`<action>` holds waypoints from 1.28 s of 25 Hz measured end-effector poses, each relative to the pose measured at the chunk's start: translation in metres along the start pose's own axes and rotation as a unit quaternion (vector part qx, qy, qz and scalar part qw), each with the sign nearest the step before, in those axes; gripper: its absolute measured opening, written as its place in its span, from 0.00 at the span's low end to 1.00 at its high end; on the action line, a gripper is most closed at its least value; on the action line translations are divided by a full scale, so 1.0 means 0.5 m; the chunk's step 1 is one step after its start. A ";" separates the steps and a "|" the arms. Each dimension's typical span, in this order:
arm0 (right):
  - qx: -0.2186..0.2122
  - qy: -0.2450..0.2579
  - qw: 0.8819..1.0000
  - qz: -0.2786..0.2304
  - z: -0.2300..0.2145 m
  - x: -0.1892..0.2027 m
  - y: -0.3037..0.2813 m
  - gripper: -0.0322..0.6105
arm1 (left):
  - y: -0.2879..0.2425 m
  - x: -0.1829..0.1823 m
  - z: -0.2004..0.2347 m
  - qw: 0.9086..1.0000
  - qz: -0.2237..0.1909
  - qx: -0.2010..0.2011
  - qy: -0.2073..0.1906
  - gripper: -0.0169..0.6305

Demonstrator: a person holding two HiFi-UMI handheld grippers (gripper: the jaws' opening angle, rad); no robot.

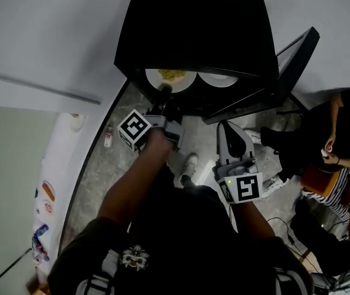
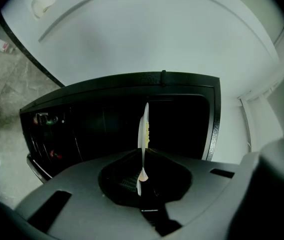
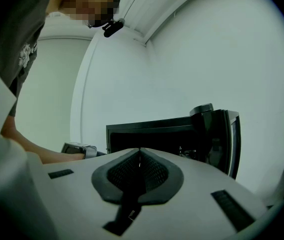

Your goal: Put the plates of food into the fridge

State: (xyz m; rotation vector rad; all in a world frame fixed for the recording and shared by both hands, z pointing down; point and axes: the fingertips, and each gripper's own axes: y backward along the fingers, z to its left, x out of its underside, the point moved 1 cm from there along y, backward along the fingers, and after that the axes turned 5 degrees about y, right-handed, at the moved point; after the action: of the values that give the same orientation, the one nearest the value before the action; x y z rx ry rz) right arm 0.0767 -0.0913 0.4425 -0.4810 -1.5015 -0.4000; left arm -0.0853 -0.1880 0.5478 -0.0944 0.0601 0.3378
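STEP: placing plate of yellow food [image 1: 171, 77] inside open black fridge [image 1: 193, 29], just beside second white plate [image 1: 221, 78] | GRIP: clamping its rim edge-on in left gripper [image 1: 163, 92] fingers; right gripper [image 1: 226, 131] fingers clenched on nothing | NEXT: probably seating plate flat on shelf, releasing, backing out level.

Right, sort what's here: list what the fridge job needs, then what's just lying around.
Job: plate of yellow food, clamped in the left gripper; second plate beside it; black fridge; its open door; right gripper, shut and empty.
Lying about: small bottle on the floor; seated person.
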 end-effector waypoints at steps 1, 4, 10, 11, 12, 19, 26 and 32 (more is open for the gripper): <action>0.000 0.001 1.000 -0.002 -0.001 -0.001 -0.001 0.09 | -0.004 -0.003 0.002 1.000 -0.003 0.001 0.001 0.08; 0.000 0.003 1.000 -0.011 -0.001 -0.005 -0.004 0.09 | -0.014 -0.007 0.003 1.000 -0.006 0.005 0.003 0.08; 0.009 -0.014 1.000 -0.014 0.004 -0.022 -0.015 0.09 | -0.023 -0.019 0.007 1.000 -0.017 0.004 0.004 0.08; 0.009 -0.014 1.000 -0.015 0.003 -0.022 -0.015 0.09 | -0.025 -0.021 0.008 1.000 -0.019 0.004 0.004 0.08; 0.009 -0.014 1.000 -0.014 0.003 -0.021 -0.015 0.09 | -0.027 -0.022 0.009 1.000 -0.020 0.003 0.005 0.08; 0.011 -0.016 1.000 -0.013 0.003 -0.018 -0.016 0.09 | -0.041 -0.028 0.022 1.000 -0.023 -0.007 0.007 0.08; 0.014 -0.011 1.000 -0.008 -0.005 -0.021 -0.011 0.09 | -0.059 -0.031 0.032 0.999 -0.030 -0.011 0.011 0.08; 0.009 -0.004 1.000 0.008 0.001 -0.009 -0.005 0.09 | -0.057 -0.032 0.036 0.999 -0.036 -0.010 0.006 0.08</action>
State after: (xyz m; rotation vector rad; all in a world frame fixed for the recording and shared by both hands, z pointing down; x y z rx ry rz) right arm 0.0747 -0.0936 0.4380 -0.4795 -1.5080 -0.3719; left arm -0.0902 -0.2181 0.5692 -0.1177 0.0656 0.2657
